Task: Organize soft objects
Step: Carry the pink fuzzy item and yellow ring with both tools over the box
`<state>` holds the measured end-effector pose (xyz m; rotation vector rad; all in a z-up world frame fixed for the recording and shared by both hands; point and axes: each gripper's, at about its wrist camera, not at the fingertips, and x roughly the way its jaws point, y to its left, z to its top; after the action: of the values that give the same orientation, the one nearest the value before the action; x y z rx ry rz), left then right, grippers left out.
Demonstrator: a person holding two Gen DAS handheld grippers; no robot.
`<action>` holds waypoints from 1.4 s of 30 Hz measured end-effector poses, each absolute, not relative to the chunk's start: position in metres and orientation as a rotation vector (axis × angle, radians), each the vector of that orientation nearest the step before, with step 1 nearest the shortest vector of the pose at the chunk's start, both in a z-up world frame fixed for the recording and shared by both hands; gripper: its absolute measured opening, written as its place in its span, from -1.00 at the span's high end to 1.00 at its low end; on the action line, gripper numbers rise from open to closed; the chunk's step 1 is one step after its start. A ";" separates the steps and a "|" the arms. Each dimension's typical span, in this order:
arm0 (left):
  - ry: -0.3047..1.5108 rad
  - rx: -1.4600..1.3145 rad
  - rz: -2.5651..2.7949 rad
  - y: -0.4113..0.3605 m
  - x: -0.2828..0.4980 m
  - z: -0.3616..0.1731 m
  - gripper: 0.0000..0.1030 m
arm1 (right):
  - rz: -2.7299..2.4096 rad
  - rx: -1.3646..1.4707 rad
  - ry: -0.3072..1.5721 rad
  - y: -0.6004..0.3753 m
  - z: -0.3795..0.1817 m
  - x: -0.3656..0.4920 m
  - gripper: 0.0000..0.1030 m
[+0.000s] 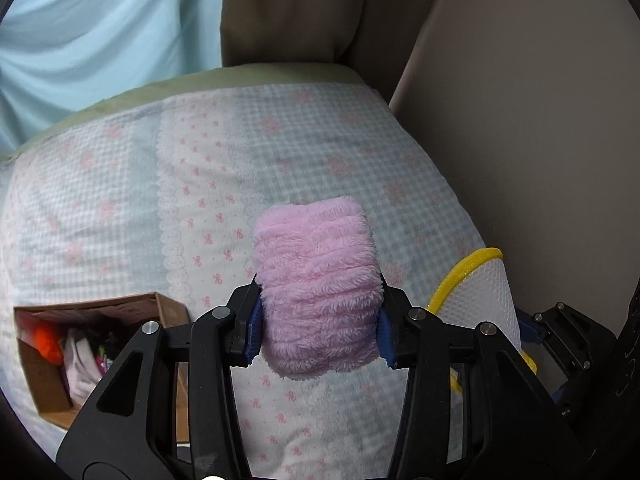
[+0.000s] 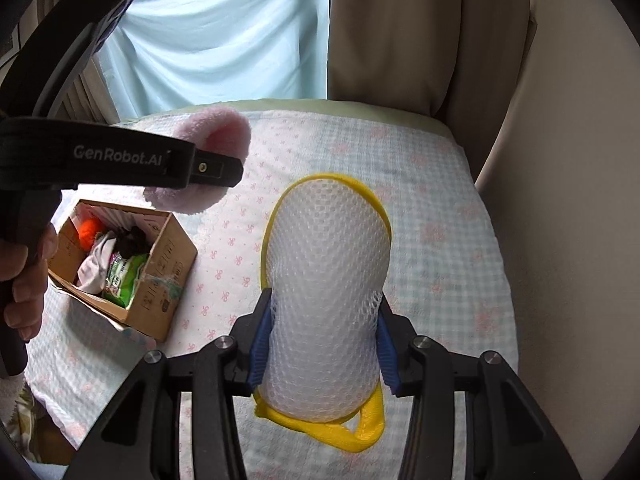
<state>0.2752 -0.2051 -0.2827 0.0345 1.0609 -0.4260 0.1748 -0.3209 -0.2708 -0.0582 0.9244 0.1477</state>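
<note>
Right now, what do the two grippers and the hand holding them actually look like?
Both grippers, left and right, have matte black plastic frames with angular linkage arms, round silver pivot pins and ribbed blue fingertip pads. The left one's body carries white "GenRobot.AI" lettering and a small screw plate. A bare hand grips its handle; no sleeve or cable shows.

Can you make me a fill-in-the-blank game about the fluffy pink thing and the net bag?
The left gripper squeezes a fluffy ____ cloth.
The right gripper holds a white mesh bag with ____ trim.
The cardboard box sits on the ____ side of the bed.

Missing words: pink; yellow; left
</note>
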 end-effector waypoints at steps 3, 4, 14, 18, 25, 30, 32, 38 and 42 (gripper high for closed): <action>1.027 0.019 -0.426 -0.183 0.256 -0.237 0.21 | 0.128 -0.046 0.904 -0.308 -0.224 0.161 0.19; 1.014 0.011 -0.421 -0.173 0.251 -0.222 0.21 | 0.118 -0.041 0.893 -0.302 -0.208 0.157 0.19; 0.942 -0.009 -0.339 -0.046 0.193 -0.135 0.21 | 0.122 -0.015 0.828 -0.206 -0.112 0.138 0.19; 0.942 -0.031 -0.294 0.007 0.175 -0.131 0.21 | 0.166 -0.005 0.822 -0.156 -0.107 0.142 0.19; 0.956 -0.031 -0.245 0.088 0.164 -0.136 0.21 | 0.233 -0.013 0.819 -0.077 -0.111 0.154 0.19; 0.967 -0.039 -0.239 0.131 0.174 -0.146 0.21 | 0.227 0.027 0.877 -0.050 -0.129 0.175 0.19; 0.980 -0.032 -0.240 0.144 0.179 -0.154 0.21 | 0.218 0.051 0.915 -0.043 -0.141 0.185 0.19; 1.056 0.006 -0.251 0.173 0.210 -0.196 0.21 | 0.190 0.137 1.054 -0.033 -0.187 0.215 0.19; 1.126 0.033 -0.273 0.185 0.229 -0.231 0.21 | 0.175 0.186 1.153 -0.028 -0.219 0.240 0.19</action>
<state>0.2294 0.1851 -0.2308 0.0333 1.1255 -0.2732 0.2403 -0.0284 -0.2190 0.1862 1.1532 0.1747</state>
